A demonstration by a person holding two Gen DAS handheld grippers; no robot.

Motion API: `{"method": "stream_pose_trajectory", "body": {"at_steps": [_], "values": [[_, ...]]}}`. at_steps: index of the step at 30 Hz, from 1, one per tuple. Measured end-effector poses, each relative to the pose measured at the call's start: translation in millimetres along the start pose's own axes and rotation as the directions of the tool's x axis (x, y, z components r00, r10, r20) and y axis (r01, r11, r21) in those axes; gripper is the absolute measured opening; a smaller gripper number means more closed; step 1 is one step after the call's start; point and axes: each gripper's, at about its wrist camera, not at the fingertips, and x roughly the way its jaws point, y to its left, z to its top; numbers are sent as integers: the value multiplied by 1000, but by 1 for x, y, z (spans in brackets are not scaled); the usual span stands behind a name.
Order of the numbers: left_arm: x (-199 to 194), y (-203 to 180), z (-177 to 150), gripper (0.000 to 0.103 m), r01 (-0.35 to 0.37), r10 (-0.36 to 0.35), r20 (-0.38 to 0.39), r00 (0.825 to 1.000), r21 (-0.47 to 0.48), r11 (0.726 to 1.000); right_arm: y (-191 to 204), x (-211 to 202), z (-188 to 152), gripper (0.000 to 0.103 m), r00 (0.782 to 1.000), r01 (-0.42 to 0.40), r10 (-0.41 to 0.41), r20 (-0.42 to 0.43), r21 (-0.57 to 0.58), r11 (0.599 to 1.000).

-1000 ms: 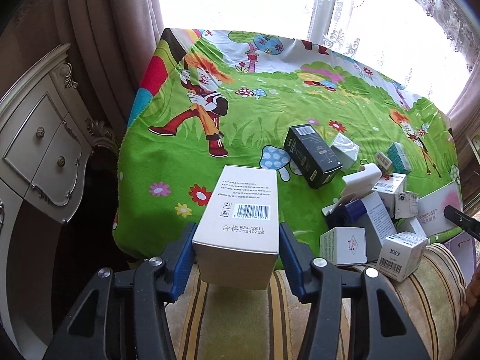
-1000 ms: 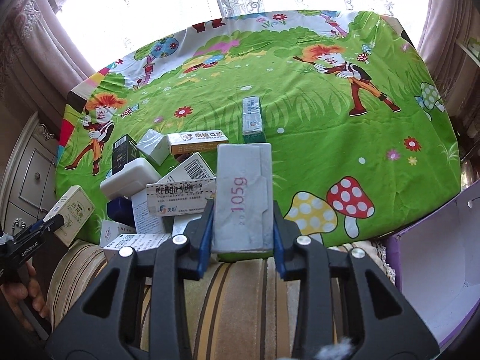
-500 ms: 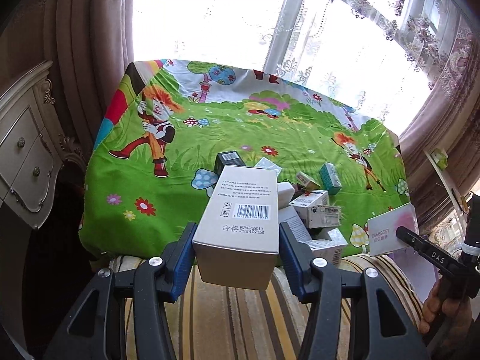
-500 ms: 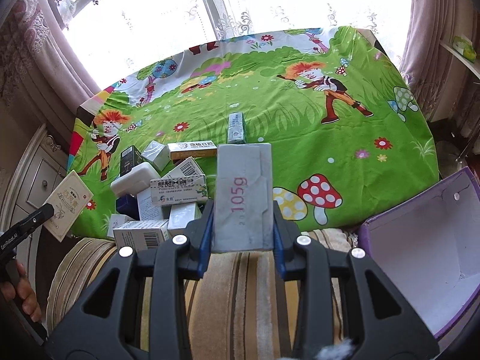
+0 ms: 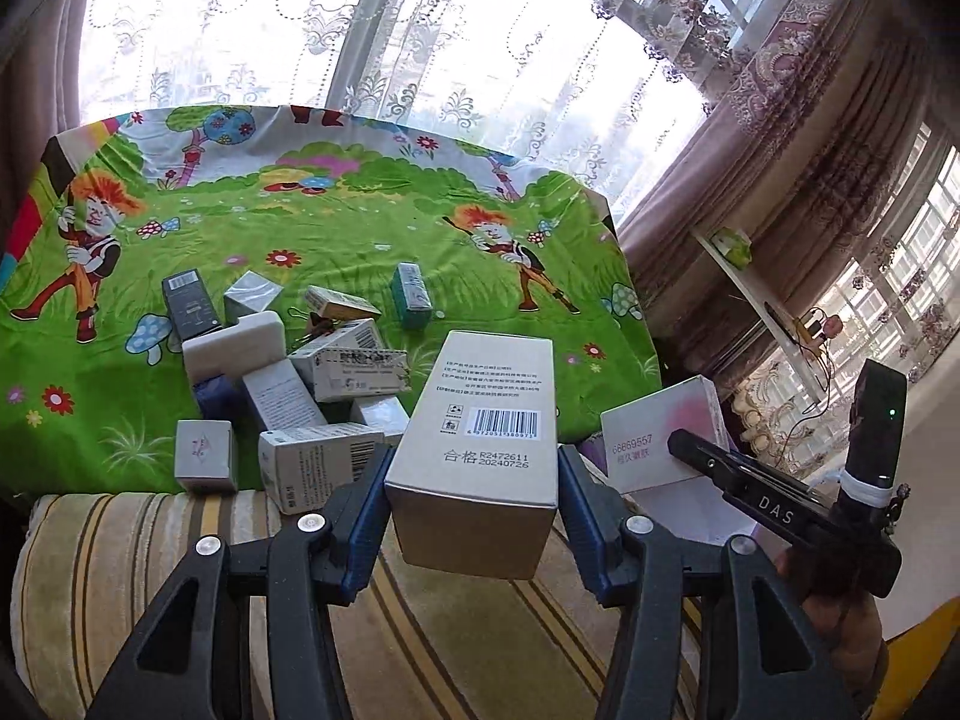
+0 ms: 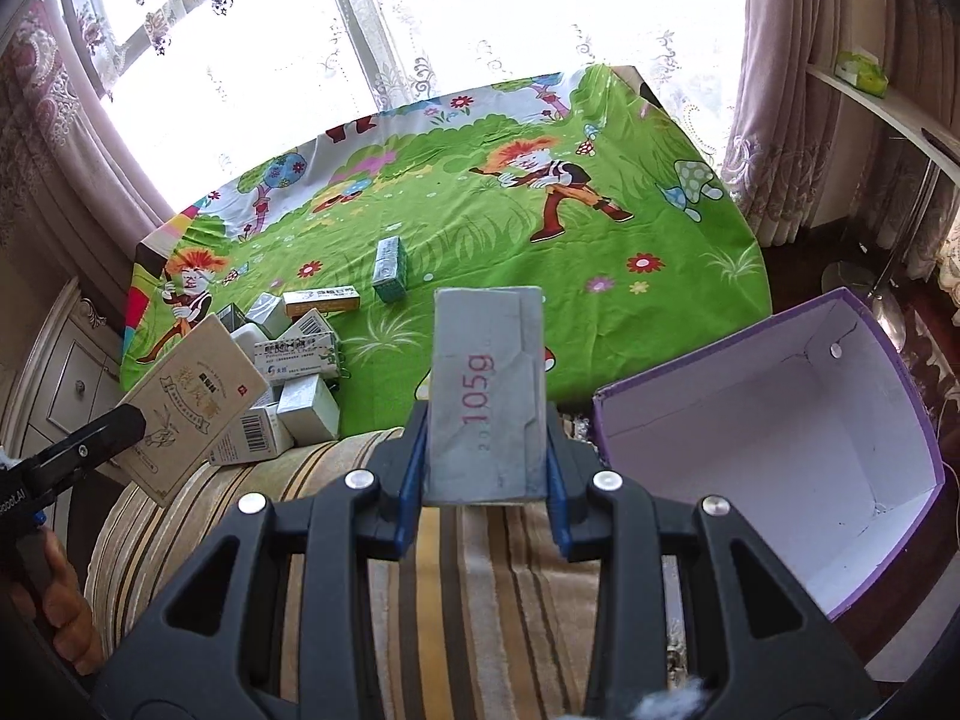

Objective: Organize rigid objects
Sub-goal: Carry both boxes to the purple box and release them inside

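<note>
left gripper: fingers gripping a beige box, barcode side facing up, held above the striped cushion
box pile: sitting ahead-left of those fingers on the green cloth
right gripper: fingers clamping a grey box marked 105g
purple box: lying open, right of the fingers

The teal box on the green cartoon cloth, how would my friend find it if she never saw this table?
Start at the green cartoon cloth, then find the heap of boxes near its front left. The teal box lies alone just beyond the heap, touching nothing; its neighbours are white, grey or cream.
</note>
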Motion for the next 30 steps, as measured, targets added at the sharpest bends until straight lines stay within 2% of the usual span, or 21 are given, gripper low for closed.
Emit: {"method": "stream_pose_trajectory", "body": {"at_steps": [5,12,20,23,25,29,30], "values": [[25,-33,-6,54,112,-112,-67,991,2,994,-35,-11,-6,38,997,77,-77,13,45,996],[55,-66,-16,54,230,-229,-142,963,-6,973,-79,-22,-19,38,985,171,-172,-3,96,981],[72,-95,-22,54,282,-272,-189,943,29,959,-109,-28,-28,38,976,218,-217,-25,143,965],[77,-100,-26,62,291,-276,-222,935,38,956,-114,-29,-29,39,976,218,-216,-32,154,964],[78,-101,-27,63,281,-261,-231,937,56,958,-117,-30,-29,42,975,224,-221,-35,159,962],[77,-100,-28,63,261,-239,-227,944,75,962,-119,-35,-28,71,969,245,-245,-16,157,957],[76,-101,-28,63,252,-228,-221,948,88,964,-119,-37,-27,75,967,252,-254,-7,155,955]]}}
